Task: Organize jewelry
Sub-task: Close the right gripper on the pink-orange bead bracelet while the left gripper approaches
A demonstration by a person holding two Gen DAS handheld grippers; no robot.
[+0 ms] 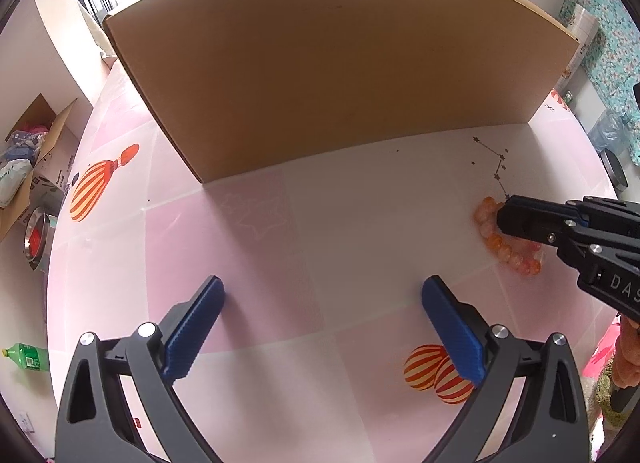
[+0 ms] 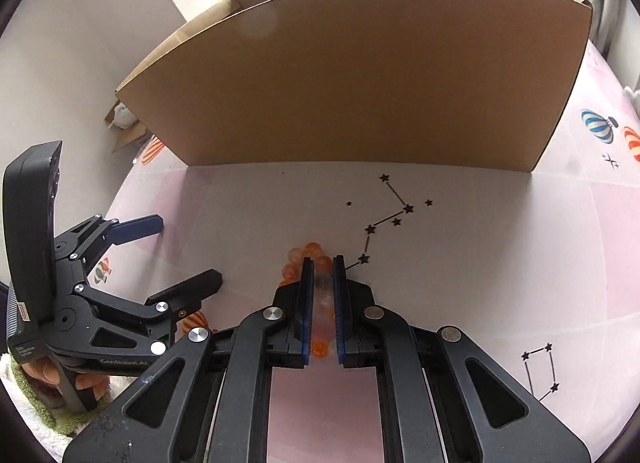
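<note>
An orange and clear bead bracelet [image 1: 505, 242] lies on the pink tablecloth at the right of the left wrist view. My right gripper [image 1: 505, 219] comes in from the right edge and sits on it. In the right wrist view the right gripper [image 2: 322, 263] is shut on the bracelet [image 2: 308, 253], with beads pinched between the blue pads and more beads fanned out beyond the tips. My left gripper [image 1: 324, 293] hangs open over bare cloth with nothing between its fingers. From the right wrist camera, the left gripper [image 2: 188, 247] shows at the left edge.
A tall brown cardboard box [image 1: 320, 75] stands just behind both grippers and blocks the far side of the table [image 1: 360, 203]. Off the table's left edge lie an open carton of clutter [image 1: 28, 167], a metal bowl [image 1: 36, 239] and a green bottle [image 1: 26, 357].
</note>
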